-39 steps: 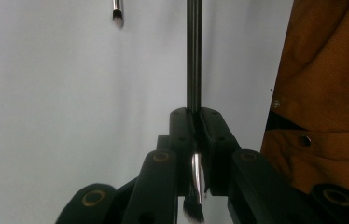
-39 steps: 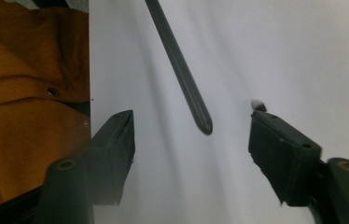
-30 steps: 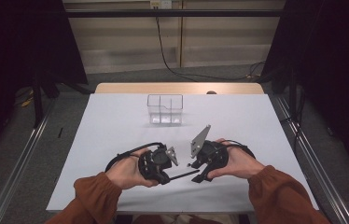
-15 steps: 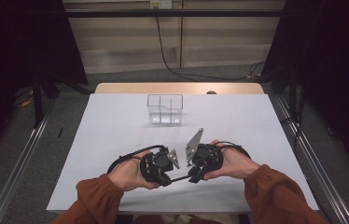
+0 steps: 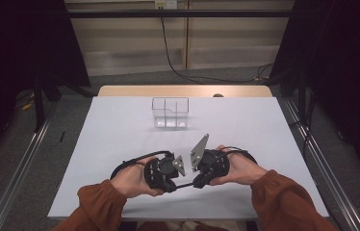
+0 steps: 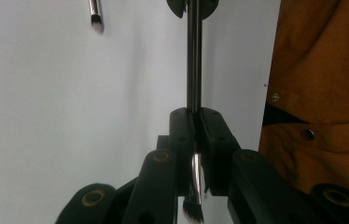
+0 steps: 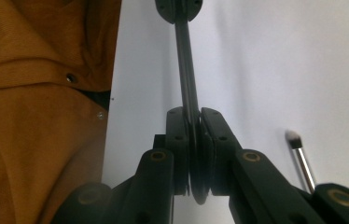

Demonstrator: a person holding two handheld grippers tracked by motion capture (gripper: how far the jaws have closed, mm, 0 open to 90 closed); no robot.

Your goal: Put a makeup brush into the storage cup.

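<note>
A thin black makeup brush spans the short gap between my two grippers near the table's front edge. My left gripper is shut on its silver ferrule, and the dark bristles stick out behind the jaws. My right gripper is shut on the rounded handle end of the same brush. In the high view the left gripper and the right gripper face each other, each held in a hand. A second brush with a silver ferrule lies loose on the white tabletop.
A clear plastic box with compartments stands at the middle of the white table, well beyond the hands. Orange sleeves come in from the bottom. Metal rails run along both table sides.
The right hand has drifted left and nearer to the person, bringing the two grippers closer together. The left hand has barely moved.
</note>
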